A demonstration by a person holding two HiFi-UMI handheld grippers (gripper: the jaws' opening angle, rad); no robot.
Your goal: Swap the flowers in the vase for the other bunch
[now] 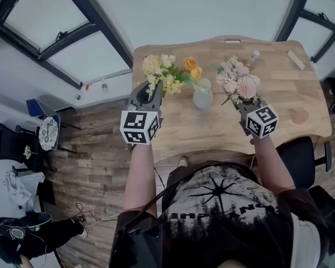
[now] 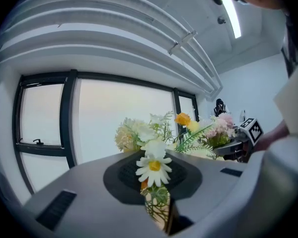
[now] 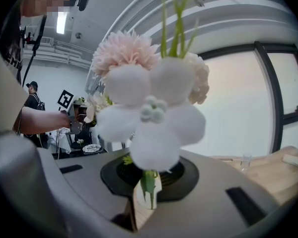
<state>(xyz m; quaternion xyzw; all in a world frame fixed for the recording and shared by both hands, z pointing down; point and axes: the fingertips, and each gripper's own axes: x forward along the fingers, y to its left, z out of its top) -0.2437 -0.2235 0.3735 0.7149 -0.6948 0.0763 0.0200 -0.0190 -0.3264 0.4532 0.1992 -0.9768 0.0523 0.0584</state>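
A clear glass vase point(image 1: 203, 97) stands mid-table on the wooden table point(image 1: 279, 96), and I see no stems in it. My left gripper point(image 1: 151, 91) is shut on the stems of the yellow, white and orange bunch point(image 1: 168, 74), whose blooms reach toward the vase's left side. In the left gripper view a daisy point(image 2: 154, 166) sits right over the jaws. My right gripper point(image 1: 243, 105) is shut on the stems of the pink bunch point(image 1: 238, 82), just right of the vase. The pink and white blooms point(image 3: 149, 108) fill the right gripper view.
A small glass point(image 1: 254, 56) and a pale wooden block point(image 1: 295, 60) lie at the table's far right. A black chair point(image 1: 302, 149) is at the near right corner. More chairs point(image 1: 43, 132) and clutter stand on the floor to the left.
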